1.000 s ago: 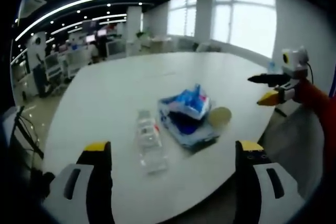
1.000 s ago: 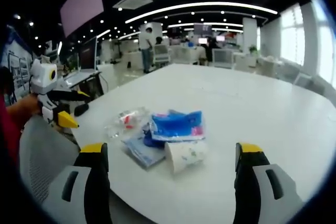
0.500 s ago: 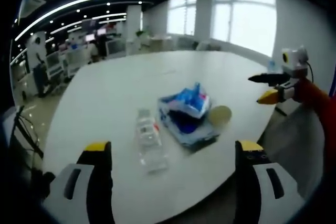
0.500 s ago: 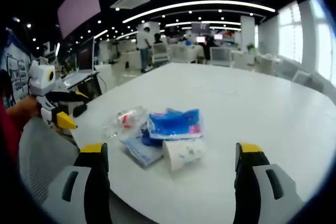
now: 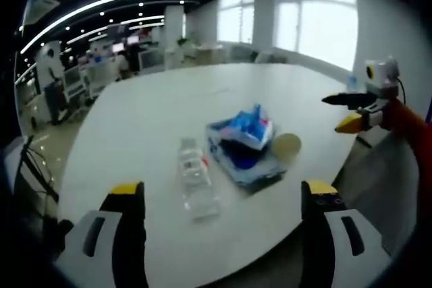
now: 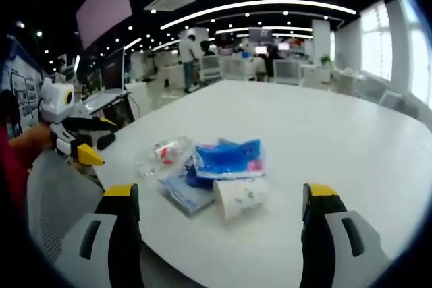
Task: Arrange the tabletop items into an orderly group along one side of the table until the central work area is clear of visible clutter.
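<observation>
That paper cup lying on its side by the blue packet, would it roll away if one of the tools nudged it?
Probably. The paper cup lies on its side on the smooth white table, so a nudge would likely roll it in a curve. It looks empty and light, so it may skid, and thin paper walls could crumple under a firm squeeze.

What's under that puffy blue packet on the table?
The blue packet lies on a flatter blue pouch, whose edge sticks out toward the camera. Anything beneath its middle is hidden.
</observation>
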`<state>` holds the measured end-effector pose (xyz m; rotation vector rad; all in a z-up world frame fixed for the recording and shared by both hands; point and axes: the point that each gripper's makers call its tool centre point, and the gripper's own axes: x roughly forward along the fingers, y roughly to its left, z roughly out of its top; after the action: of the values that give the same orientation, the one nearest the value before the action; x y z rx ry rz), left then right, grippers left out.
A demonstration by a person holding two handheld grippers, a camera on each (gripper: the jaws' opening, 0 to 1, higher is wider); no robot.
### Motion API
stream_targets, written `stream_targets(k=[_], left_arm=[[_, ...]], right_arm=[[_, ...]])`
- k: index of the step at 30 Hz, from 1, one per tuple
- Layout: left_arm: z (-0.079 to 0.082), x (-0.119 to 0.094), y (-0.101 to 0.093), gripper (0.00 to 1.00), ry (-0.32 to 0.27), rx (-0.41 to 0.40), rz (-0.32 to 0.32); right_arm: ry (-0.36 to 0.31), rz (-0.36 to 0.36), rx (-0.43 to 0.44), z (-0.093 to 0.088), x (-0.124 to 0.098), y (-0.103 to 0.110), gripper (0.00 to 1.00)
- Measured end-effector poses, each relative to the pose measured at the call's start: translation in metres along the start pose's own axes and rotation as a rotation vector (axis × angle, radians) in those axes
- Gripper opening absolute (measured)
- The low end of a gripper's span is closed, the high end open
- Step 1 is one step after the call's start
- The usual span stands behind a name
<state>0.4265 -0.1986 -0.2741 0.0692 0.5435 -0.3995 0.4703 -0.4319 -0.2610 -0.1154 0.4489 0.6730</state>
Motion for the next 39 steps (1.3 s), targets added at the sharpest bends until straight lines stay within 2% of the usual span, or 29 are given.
stream_targets(k=[6, 16, 25, 32, 39], left_arm=[[-0.002, 0.000, 0.003, 0.92, 0.008, 0.002, 0.014], [-0.001, -0.002, 0.008, 0.86, 0.005, 0.002, 0.037], [-0.001, -0.003, 0.007, 0.85, 0.015, 0.004, 0.030], [0.005, 0.001, 0.012, 0.85, 0.010, -0.028, 0.015], [0.020, 0.022, 0.016, 0.83, 0.043, 0.038, 0.013]], right_arm=[[-0.029, -0.002, 0.003, 0.006, -0.003, -0.002, 0.91], [-0.080, -0.016, 0.001, 0.016, -0.012, -0.006, 0.71], [-0.089, -0.019, 0.004, 0.018, -0.013, -0.007, 0.67], [-0.078, -0.033, -0.030, 0.019, -0.012, -0.007, 0.67], [-0.097, -0.036, -0.047, 0.031, -0.011, -0.004, 0.66]])
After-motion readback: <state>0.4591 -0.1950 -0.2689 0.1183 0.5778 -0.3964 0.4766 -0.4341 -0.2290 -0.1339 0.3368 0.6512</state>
